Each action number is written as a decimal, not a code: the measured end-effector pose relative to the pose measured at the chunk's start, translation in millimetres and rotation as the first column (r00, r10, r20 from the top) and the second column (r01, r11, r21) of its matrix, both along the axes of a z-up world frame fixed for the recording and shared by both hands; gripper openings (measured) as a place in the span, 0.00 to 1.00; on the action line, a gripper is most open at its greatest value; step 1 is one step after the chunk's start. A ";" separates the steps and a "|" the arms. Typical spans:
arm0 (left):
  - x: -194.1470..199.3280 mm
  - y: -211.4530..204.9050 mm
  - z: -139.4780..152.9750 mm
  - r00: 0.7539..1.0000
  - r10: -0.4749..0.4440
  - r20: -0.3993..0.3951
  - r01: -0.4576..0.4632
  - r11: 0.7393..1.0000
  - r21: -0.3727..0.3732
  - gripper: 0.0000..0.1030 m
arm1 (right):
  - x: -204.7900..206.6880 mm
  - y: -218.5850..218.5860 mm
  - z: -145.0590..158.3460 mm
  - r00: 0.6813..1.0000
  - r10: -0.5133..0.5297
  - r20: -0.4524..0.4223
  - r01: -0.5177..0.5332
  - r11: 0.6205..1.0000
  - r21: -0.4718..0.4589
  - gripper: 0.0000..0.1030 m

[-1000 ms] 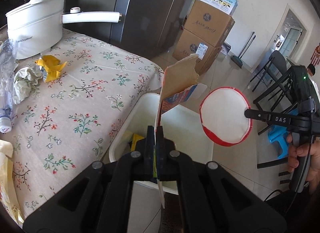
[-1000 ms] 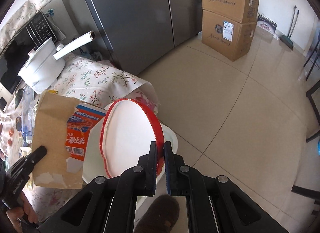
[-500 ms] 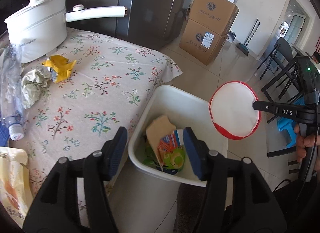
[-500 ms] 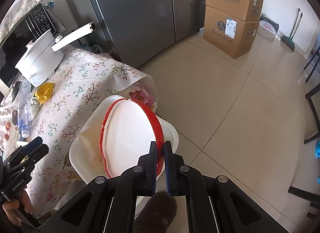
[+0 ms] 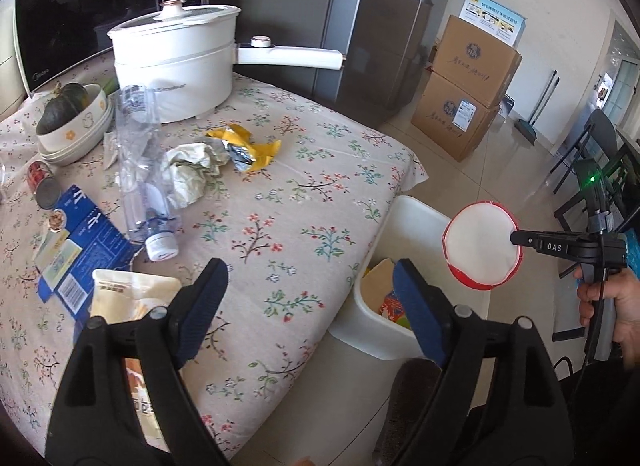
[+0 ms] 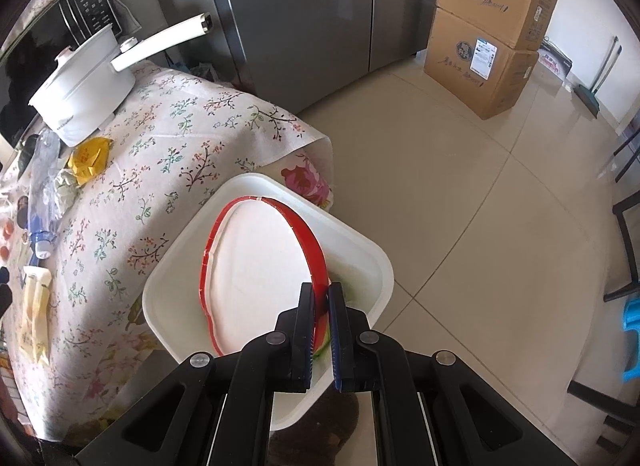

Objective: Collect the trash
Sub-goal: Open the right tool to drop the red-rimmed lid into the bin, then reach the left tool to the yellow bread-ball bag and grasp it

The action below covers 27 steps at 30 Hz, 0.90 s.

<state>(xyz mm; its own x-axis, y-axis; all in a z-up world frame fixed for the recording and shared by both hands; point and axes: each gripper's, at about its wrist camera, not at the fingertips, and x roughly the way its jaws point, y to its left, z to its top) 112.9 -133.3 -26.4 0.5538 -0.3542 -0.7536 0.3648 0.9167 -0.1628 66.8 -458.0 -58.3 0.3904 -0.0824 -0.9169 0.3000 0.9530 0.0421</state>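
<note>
right tongs (image 6: 320, 298) clamping red-rimmed lid (image 6: 256, 266), over bin (image 6: 360, 242)

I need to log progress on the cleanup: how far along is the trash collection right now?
Partly done. The white bin already holds a torn cardboard carton, and the left hand-held gripper, whose jaws have just been opening, is empty. In hand: the right hand-held gripper pinches a red-rimmed lid over the bin. Left on the table: crushed plastic bottle, crumpled paper, yellow wrapper, blue carton.

left hand-held gripper (image 5: 308, 290) just opening, empty
</note>
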 end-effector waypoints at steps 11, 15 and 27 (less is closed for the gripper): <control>4.4 71.1 8.2 0.990 0.131 -0.050 -0.132 0.991 -0.014 0.84 | 12.1 15.8 1.5 1.000 -0.010 -0.003 0.010 1.000 0.020 0.61; 5.0 94.8 5.8 0.981 0.178 -0.079 -0.179 0.984 -0.008 0.84 | 15.9 29.3 9.4 1.000 0.016 0.015 -0.016 1.000 0.011 0.63; 2.2 133.3 -33.1 0.943 0.203 -0.265 -0.193 0.979 0.062 0.84 | 32.6 85.2 24.5 0.991 0.125 0.048 -0.125 0.992 0.014 0.68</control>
<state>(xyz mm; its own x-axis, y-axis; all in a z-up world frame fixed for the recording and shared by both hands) 115.1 0.0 -59.5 0.3858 -0.2295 -0.8936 0.1227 0.9727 -0.1968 99.4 -372.8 -33.9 0.4392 -0.0146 -0.8983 0.1759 0.9819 0.0700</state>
